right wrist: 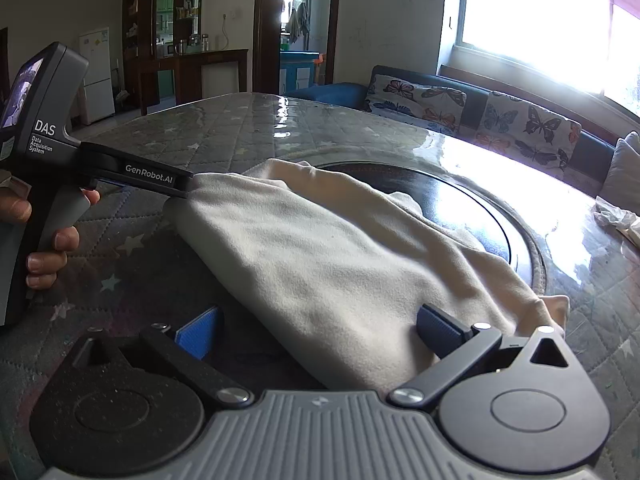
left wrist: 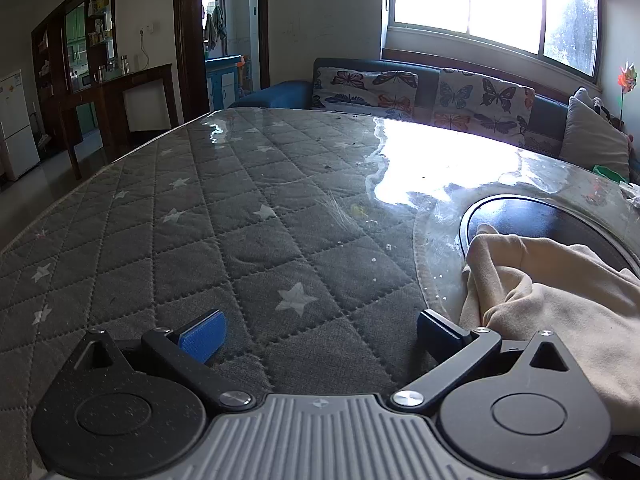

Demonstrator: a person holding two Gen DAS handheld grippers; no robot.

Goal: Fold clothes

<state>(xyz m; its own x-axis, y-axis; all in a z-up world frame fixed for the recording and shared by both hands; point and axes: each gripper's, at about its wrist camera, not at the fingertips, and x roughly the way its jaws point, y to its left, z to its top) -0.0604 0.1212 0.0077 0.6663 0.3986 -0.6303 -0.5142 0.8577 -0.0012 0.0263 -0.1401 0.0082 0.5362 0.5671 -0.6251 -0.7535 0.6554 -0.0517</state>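
A cream garment lay bunched on the desk, on the grey quilted, star-printed cover under a clear glossy sheet, with its far part draped over the rim of the dark round inset in the desk's middle. Its long axis ran on a diagonal in the right wrist view, from a far end by the left gripper down to a crumpled corner at the near right. The left gripper sat at that far end with its fingers spread wide over bare quilting, the cloth just beside its right finger. The right gripper hovered low at the near end, fingers also spread, with the cloth lying between them, not pinched. Butterfly-print cushions lined a sofa under the bright window behind.
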